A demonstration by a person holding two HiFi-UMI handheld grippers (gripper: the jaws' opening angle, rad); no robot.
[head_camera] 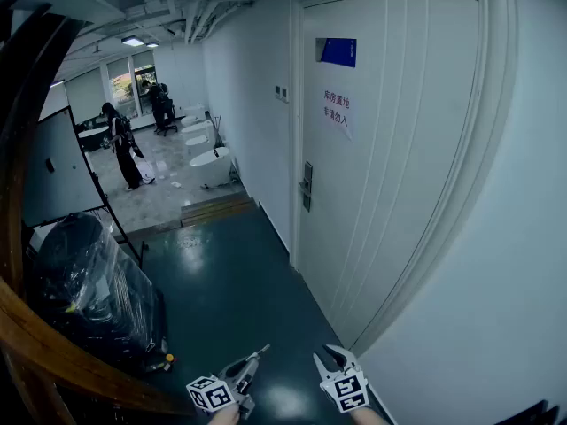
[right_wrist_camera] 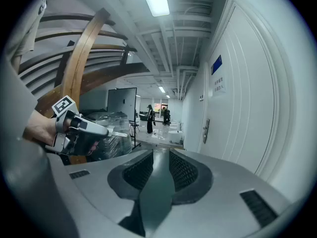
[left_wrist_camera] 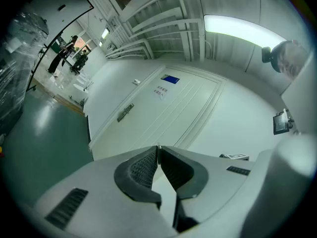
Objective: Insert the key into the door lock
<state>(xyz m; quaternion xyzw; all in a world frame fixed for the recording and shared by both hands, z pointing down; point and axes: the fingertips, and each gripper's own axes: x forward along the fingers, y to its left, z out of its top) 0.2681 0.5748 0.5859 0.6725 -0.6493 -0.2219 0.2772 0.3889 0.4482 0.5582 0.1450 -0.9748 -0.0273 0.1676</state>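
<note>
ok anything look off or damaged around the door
Nothing stands out. The door is shut and looks undamaged, and its lock sits straight. The paper notice looks slightly tilted, but that may just be the lens.

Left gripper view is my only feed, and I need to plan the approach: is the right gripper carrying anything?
Observer: No. The right gripper is open; only floor shows between its jaws.
Operator: Does the key stick out of mine?
Observer: Yes. Seen from the side, the key juts forward from the shut left gripper.
Operator: Which gripper is nearer the door?
Observer: In the head view, the right one, on the door's side.
</note>
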